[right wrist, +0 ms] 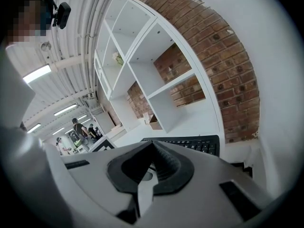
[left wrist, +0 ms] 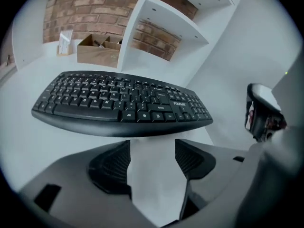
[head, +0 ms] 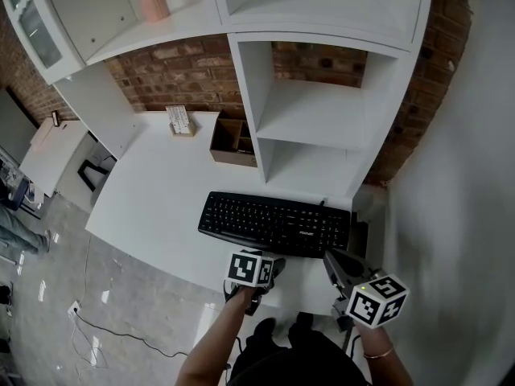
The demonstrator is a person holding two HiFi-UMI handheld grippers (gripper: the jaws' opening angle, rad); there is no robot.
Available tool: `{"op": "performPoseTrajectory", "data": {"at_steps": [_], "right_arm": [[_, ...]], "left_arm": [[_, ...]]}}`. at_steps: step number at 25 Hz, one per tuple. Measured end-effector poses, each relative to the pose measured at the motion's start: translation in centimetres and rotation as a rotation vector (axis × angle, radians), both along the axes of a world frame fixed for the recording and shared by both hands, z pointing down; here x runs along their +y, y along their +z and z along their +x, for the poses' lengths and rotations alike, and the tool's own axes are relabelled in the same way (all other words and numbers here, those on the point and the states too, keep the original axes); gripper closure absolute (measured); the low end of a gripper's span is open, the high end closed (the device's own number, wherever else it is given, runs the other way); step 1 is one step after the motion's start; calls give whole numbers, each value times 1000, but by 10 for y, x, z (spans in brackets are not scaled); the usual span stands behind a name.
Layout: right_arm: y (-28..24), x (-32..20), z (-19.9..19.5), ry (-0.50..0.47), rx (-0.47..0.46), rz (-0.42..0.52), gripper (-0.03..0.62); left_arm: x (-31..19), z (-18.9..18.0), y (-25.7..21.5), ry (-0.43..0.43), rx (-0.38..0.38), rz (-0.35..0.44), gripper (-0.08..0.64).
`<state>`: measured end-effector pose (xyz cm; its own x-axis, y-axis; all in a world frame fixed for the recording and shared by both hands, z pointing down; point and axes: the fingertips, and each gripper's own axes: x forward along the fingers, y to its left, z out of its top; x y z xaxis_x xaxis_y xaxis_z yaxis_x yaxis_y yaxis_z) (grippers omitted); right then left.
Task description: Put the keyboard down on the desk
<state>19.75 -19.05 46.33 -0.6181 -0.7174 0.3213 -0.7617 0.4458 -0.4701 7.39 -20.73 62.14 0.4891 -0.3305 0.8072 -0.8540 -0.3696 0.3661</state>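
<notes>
Keyboard (head: 275, 223): 1, on desk (head: 153, 207) | left gripper (left wrist: 152, 145): parted | right gripper (right wrist: 152, 145): closed

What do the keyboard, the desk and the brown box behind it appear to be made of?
The keyboard looks like matte black plastic, with moulded keys and white legends. The desk is smooth white board, probably laminate. The box is dull brown with thin walls: cardboard or wood, unclear which.

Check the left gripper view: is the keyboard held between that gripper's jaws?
No: the left gripper has its jaws apart over bare desk, and the keyboard lies just beyond their tips.
</notes>
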Motion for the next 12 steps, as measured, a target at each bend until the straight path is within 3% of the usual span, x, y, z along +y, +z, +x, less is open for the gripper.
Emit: {"op": "performPoseTrajectory", "data": {"at_steps": [2, 4, 8, 12], "right_arm": [[2, 0, 2, 4, 7, -1, 588], [4, 1, 3, 9, 23, 2, 588], [7, 4, -3, 10, 28, 4, 588], [5, 6, -8, 23, 28, 12, 588]], "left_arm": [[6, -6, -4, 14, -15, 28, 273], [9, -12, -16, -7, 26, 76, 273], [6, -22, -54, -53, 86, 240, 299], [5, -28, -87, -53, 81, 396, 400]]}}
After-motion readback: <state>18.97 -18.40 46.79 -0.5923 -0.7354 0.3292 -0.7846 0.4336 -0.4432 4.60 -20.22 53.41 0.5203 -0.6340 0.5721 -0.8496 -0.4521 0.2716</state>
